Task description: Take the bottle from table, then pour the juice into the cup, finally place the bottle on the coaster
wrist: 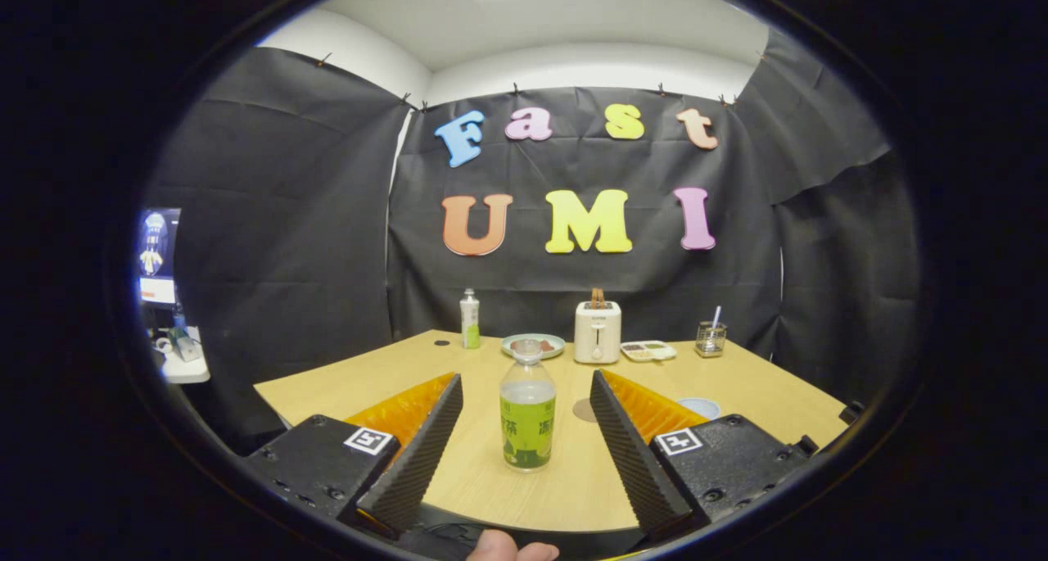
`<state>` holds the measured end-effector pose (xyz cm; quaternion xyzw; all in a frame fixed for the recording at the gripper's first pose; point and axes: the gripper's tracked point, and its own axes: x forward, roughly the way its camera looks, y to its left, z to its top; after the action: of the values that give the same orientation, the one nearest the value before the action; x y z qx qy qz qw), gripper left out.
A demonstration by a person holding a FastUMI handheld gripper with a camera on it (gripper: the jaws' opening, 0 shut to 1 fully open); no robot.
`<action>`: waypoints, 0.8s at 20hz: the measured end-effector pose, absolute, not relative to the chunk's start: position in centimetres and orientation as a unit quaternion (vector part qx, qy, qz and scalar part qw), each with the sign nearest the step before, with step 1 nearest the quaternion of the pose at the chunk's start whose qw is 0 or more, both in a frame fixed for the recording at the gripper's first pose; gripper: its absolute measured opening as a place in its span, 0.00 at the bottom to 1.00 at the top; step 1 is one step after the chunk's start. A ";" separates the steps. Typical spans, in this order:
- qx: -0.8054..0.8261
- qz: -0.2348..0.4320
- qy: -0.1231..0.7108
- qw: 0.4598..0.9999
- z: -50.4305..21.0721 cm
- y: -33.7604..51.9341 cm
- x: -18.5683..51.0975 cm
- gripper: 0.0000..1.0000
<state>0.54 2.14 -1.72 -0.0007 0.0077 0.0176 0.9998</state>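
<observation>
Gripper: the gripper (526, 413) is standing wide open at the bottom centre of the frame, its two ribbed, wedge-shaped fingers (426, 446) splayed apart and holding nothing.
Bottle: the bottle (527, 416) is standing upright on the table in the lower middle of the frame, between the two fingers and touching neither; it is clear plastic, round, with a green label and a pale cap, and the liquid is reaching about to the shoulder.
Coaster: a flat, round, brownish coaster (584, 410) is lying just right of the bottle, partly hidden behind the right finger.
Cup: a pale, round cup (700, 407) is peeking out beyond the right finger, at lower right; only its rim is showing.
Table: the table (393, 364) is showing a light wood-grain top, smooth and matte.
In the way: nothing is sitting between the fingers and the bottle.
Back row, middle of the frame: a slim white-and-green bottle (470, 319) is standing at the left, then a shallow greenish plate (533, 345), a boxy cream toaster (597, 332) with something sticking up from its slot, a small white tray (648, 350), and a clear glass (711, 338) holding a stick.
Small mark: a dark round spot (442, 342) is lying left of the slim bottle.
Hand: part of a fingertip (512, 549) is showing at the very bottom centre.
</observation>
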 end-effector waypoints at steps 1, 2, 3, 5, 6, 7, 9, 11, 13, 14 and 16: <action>-0.002 0.016 0.009 1.000 -1.8 2.0 0.6 1.00; -0.005 0.015 0.011 1.000 -2.0 2.0 0.8 1.00; -0.007 0.016 0.013 1.000 -2.1 2.1 0.9 1.00; -0.009 0.015 0.019 1.000 -2.5 2.1 1.1 1.00; -0.009 0.014 0.022 1.000 -2.8 2.0 1.2 1.00; -0.008 0.012 0.024 1.000 -3.0 1.8 1.4 1.00; -0.007 0.007 0.030 0.999 -3.5 1.5 1.8 1.00; -0.006 0.005 0.035 0.999 -4.2 1.4 2.4 1.00; -0.001 0.009 0.043 0.999 -5.1 1.7 3.0 1.00; 0.000 0.011 0.048 0.999 -5.5 1.8 3.4 1.00; -0.005 0.007 0.056 0.998 -6.3 1.7 4.0 1.00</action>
<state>4.01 1.71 -6.30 -0.0052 0.0564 0.0071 0.9984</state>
